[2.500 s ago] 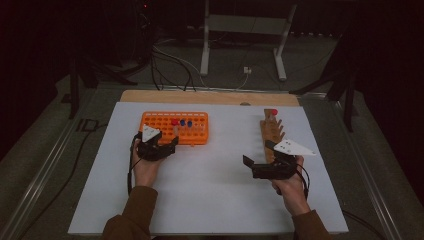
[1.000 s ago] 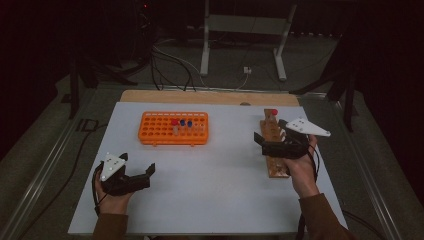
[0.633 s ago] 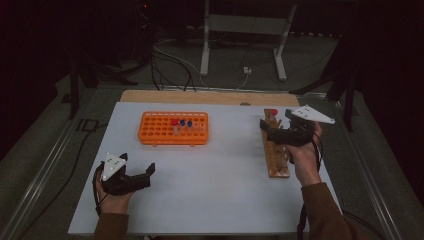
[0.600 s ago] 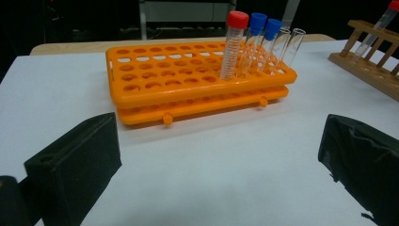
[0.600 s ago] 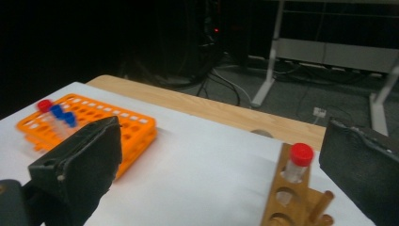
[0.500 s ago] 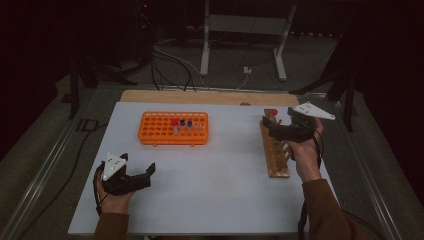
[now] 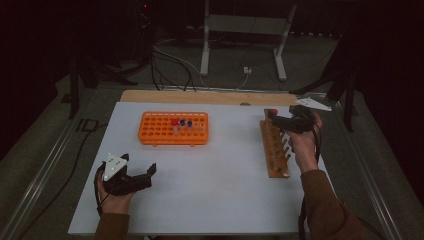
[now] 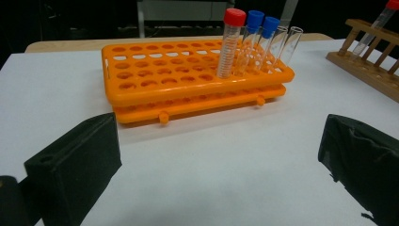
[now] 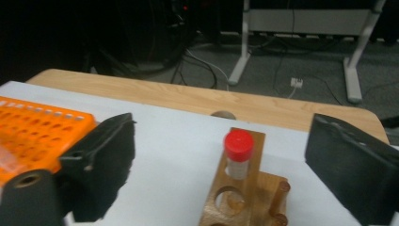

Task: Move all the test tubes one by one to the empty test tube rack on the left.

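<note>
No brand name, label, number or sign can be read anywhere in these views. The red-capped tube standing in the orange rack, ahead of the left gripper, carries a column of fine printed scale marks down its clear wall, but the figures beside them are too small to make out. The tubes next to it show no legible print. The red-capped tube in the wooden rack, seen between the jaws of the right gripper, bears no readable marking, and neither rack shows any lettering.
</note>
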